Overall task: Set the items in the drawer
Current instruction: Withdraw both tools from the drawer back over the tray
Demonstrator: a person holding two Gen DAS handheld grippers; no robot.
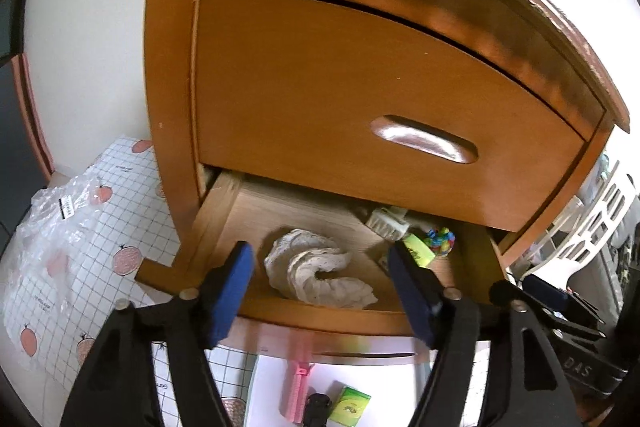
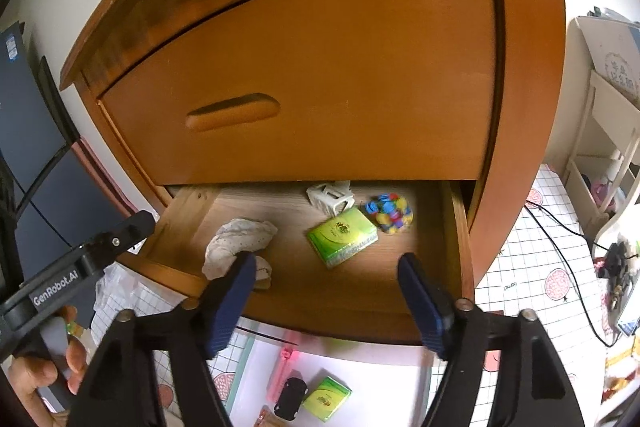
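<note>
The nightstand's lower drawer [image 1: 320,317] [image 2: 340,325] stands pulled out. In it lie a crumpled white cloth [image 1: 316,275] [image 2: 236,241], a white hair clip [image 1: 386,221] [image 2: 330,197], a green tissue pack [image 2: 344,237] and a colourful ball [image 2: 390,211]. My left gripper [image 1: 320,267] hovers open over the drawer's front, above the cloth, holding nothing. My right gripper [image 2: 326,267] is open too, just short of the tissue pack, with empty jaws. On white paper below the drawer lie a pink comb [image 2: 284,367], a black object [image 2: 292,399] and a second green pack [image 2: 326,397].
The upper drawer [image 1: 360,99] is shut. A grid mat with peach prints [image 1: 80,287] covers the floor, with a clear plastic bag [image 1: 60,211] to the left. To the right are a white basket [image 1: 592,227], cables [image 2: 568,267] and a white shelf [image 2: 604,131].
</note>
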